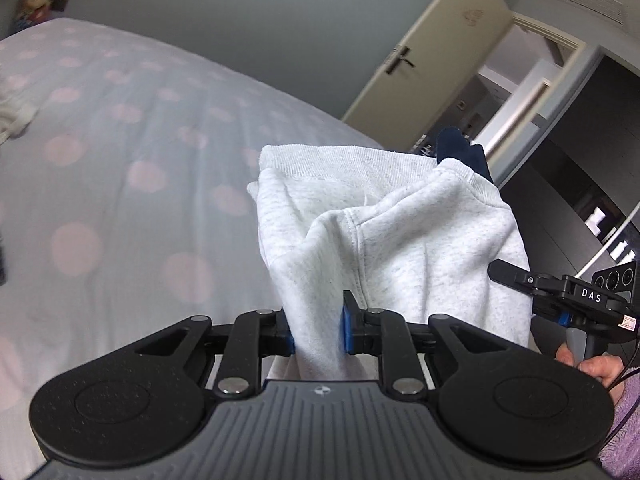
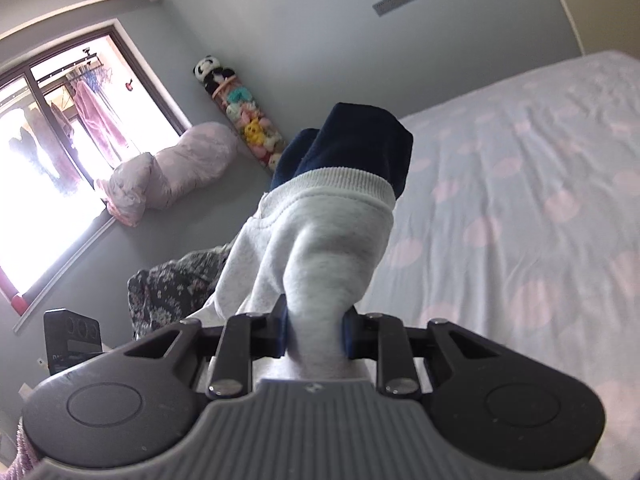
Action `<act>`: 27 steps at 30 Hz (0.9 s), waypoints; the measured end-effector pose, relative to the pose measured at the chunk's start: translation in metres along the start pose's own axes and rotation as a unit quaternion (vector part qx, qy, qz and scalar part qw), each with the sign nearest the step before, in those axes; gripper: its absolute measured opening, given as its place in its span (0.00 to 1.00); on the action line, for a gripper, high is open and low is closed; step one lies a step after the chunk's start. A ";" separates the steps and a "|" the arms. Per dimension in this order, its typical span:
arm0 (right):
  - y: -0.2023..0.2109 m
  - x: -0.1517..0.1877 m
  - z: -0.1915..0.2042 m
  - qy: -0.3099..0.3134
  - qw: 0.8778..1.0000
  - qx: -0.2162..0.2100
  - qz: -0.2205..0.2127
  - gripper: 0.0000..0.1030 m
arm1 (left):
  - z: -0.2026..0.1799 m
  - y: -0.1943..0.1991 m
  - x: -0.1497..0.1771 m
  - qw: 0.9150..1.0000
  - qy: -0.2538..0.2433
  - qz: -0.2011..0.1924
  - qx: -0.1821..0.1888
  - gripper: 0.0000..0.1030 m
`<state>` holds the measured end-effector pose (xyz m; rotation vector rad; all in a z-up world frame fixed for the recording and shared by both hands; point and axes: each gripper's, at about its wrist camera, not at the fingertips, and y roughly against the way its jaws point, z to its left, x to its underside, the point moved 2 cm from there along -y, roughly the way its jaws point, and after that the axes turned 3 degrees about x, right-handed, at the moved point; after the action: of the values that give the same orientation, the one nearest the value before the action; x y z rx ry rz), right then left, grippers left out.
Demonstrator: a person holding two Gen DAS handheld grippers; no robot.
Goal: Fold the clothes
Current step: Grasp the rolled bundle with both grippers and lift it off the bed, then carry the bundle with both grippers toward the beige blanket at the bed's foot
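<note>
Left gripper (image 1: pixel 317 330): nearest in the left wrist view; its blue-padded fingers (image 1: pixel 347 330) are clamped on a bunch of grey fabric.
Right gripper (image 2: pixel 315 330): nearest in the right wrist view; its fingers (image 2: pixel 349 334) are pinched on another bunch of the same fabric. It also shows at the right edge of the left view (image 1: pixel 560 300), with a hand (image 1: pixel 596 364) on its handle.
Sweatshirt (image 1: pixel 400 232): light grey, held up off the bed between both grippers, bunched and draped; ribbed hem (image 2: pixel 344 182) at the top in the right view.
Navy part (image 2: pixel 360 140): dark blue fabric sticking out past the hem, touching it; whether it belongs to the sweatshirt I cannot tell.
Bed (image 1: pixel 120 160): beyond the sweatshirt, sheet pale with pink dots.
White cloth (image 1: pixel 16 116): on the bed at the left edge, well apart from the sweatshirt.
Floral cloth (image 2: pixel 172 292): dark, heaped left of the sweatshirt in the right view.
Pink bundle (image 2: pixel 176 168): under the window (image 2: pixel 60 140).
Plush toys (image 2: pixel 244 116): stacked in the corner.
Door (image 1: pixel 432 52): cream, standing open.
</note>
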<state>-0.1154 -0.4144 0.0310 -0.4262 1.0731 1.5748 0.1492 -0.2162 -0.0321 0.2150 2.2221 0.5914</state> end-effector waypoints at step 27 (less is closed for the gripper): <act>0.339 -0.122 -0.183 -0.004 0.976 0.195 -0.096 0.26 | -0.316 -0.224 0.004 0.960 -0.115 0.132 0.217 0.17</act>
<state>-0.4364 -0.6195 0.1651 -0.2470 1.2625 1.1610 -0.0820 -0.5196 0.0350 0.7771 2.0826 0.1940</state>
